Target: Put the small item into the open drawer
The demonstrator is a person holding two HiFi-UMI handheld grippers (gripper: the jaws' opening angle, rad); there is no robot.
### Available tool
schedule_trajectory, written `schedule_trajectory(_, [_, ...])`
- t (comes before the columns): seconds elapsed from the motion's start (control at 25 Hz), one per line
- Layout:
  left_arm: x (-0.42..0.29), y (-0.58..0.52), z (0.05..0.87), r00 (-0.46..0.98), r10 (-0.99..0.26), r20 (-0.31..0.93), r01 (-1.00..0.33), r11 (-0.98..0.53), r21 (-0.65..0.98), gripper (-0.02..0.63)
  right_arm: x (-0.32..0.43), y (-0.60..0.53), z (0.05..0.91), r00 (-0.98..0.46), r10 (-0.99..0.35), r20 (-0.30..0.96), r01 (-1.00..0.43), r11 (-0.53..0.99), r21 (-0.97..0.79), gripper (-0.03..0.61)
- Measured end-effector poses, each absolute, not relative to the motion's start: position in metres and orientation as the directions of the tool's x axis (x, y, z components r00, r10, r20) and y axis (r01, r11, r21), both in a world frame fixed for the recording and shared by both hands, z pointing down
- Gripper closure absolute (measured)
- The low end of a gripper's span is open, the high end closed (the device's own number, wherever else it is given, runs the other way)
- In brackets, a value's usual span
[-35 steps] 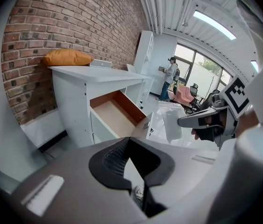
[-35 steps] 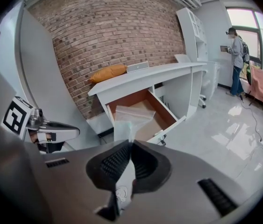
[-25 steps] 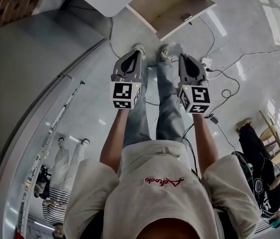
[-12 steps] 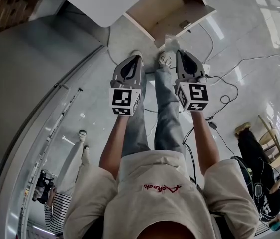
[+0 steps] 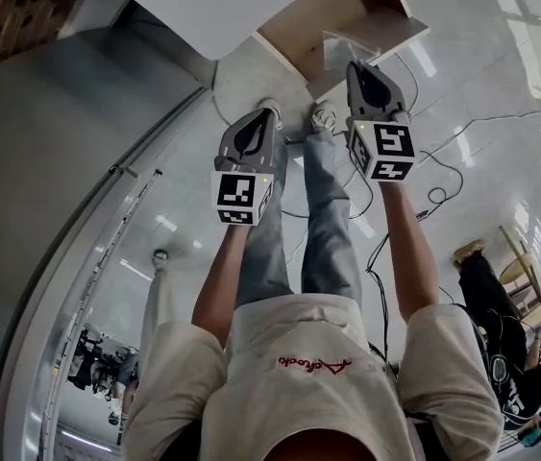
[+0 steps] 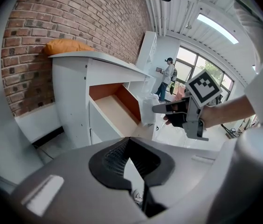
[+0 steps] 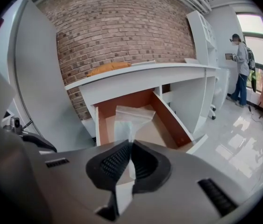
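Observation:
The small item is a clear plastic zip bag (image 7: pixel 130 119), pinched by its lower edge in my right gripper (image 7: pixel 130 146), which is shut on it. The bag stands up in front of the open wooden drawer (image 7: pixel 170 120) of a white counter. In the head view the right gripper (image 5: pixel 362 68) reaches over the drawer's front edge (image 5: pixel 371 46), with the bag (image 5: pixel 347 46) at its tip. My left gripper (image 5: pixel 259 115) hangs lower and further back, over the floor, shut with nothing in it. In the left gripper view its jaws (image 6: pixel 127 141) meet, and the right gripper (image 6: pixel 187 110) holds the bag (image 6: pixel 147 107) beside the drawer (image 6: pixel 116 112).
The drawer belongs to a white counter (image 7: pixel 140 76) against a brick wall, with an orange cushion (image 7: pixel 108 67) on top. Cables (image 5: pixel 443 176) trail across the glossy floor at the right. A person (image 7: pixel 241 69) stands far off by the windows; another person (image 5: pixel 496 325) is at the lower right.
My right gripper has moved forward with the bag, from beside the left gripper to over the drawer's front edge. The left gripper has hardly moved.

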State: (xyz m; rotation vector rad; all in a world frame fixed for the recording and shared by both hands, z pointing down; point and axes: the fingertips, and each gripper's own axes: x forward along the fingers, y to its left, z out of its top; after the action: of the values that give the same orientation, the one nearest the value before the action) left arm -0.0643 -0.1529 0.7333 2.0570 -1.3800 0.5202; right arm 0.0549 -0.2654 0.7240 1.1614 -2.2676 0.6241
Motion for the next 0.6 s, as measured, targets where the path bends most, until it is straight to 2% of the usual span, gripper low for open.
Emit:
schedule_trajectory(0.32, [-0.069,-0.16,0.737,0.371,-0.688,0.623,-0.929,-0.261,0.264,0.607,0.052,-0.29,0.736,-0.513,-0.546,0.662,-0.785,0.61,-0.106,0.565])
schedule_trajectory(0.6, [-0.074,-0.163,0.738,0.364,-0.684,0.632,-0.931,-0.253,0.262,0.607,0.043,-0.304,0.744,-0.527,-0.489,0.695,-0.678,0.735,0.003,0.565])
